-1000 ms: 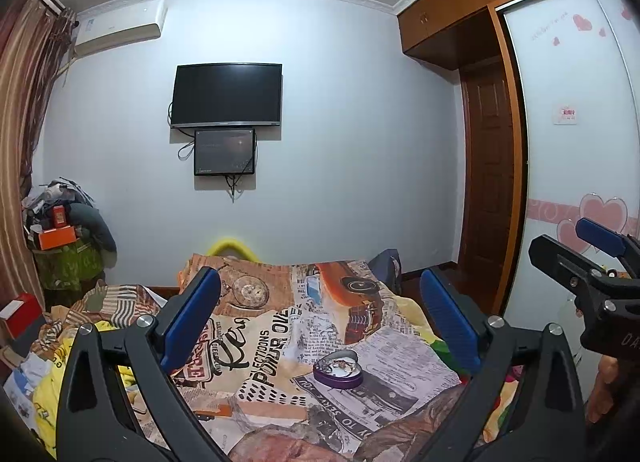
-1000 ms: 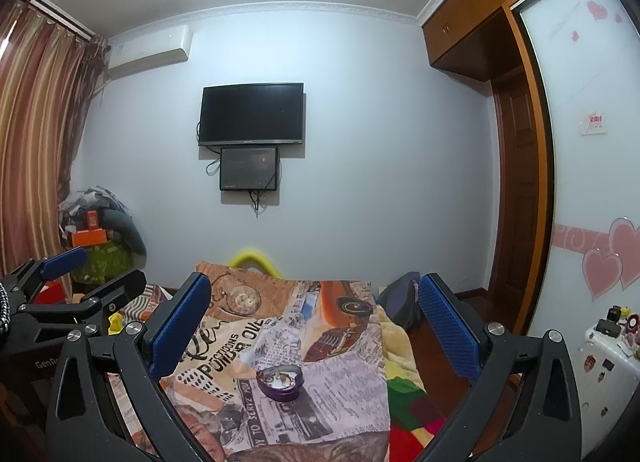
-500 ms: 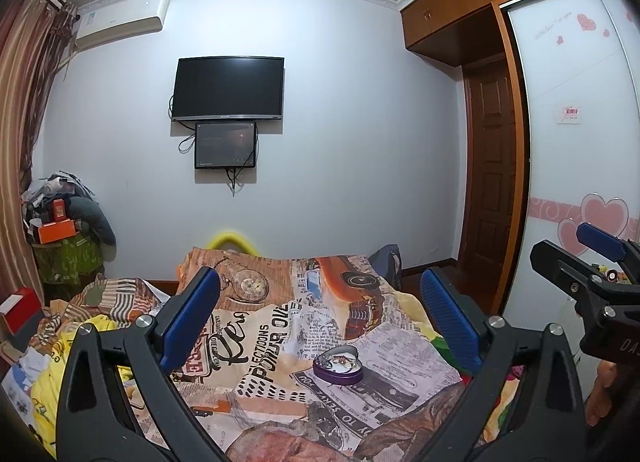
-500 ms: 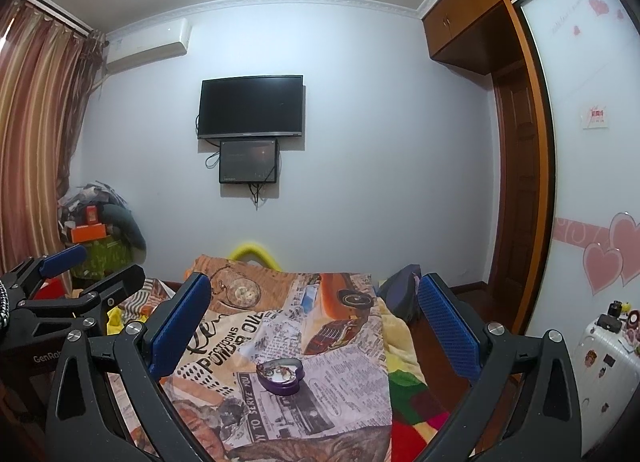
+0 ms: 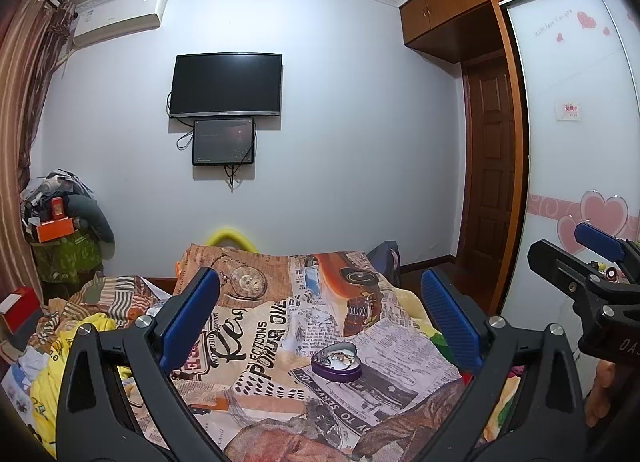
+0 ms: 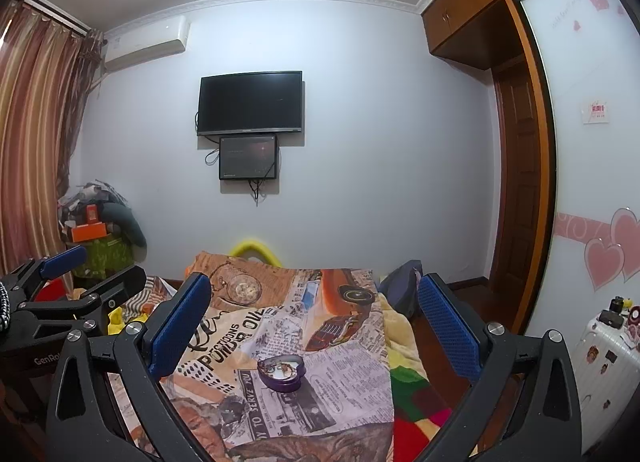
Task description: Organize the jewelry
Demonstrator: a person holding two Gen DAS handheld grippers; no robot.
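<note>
The left gripper (image 5: 320, 318) is held above the bed with its blue-padded jaws spread wide and nothing is carried between them. The same is seen of the right gripper (image 6: 314, 316), whose jaws are likewise set wide apart and empty. Between the fingers of each view, a purple heart-shaped tin (image 5: 337, 363) is found lying open on the newspaper-print blanket (image 5: 272, 326), well apart from both tools. A small tangle of jewelry (image 5: 339, 357) is seen inside the tin; individual pieces cannot be made out. In the right wrist view the same tin (image 6: 282, 373) is placed a little left of centre, closer to the left finger (image 6: 178, 326) than to the right one. The right gripper is caught at the right edge of the left view (image 5: 580, 266), and the left gripper is caught at the left edge of the right view (image 6: 76, 278), so the two tools are held side by side. A wall-mounted television (image 5: 227, 85) is faced by both cameras, with a smaller dark screen (image 5: 223, 142) hung just below it. A wardrobe door with pink hearts (image 5: 576, 166) is seen at the right, and a striped curtain (image 6: 36, 134) at the left.
</note>
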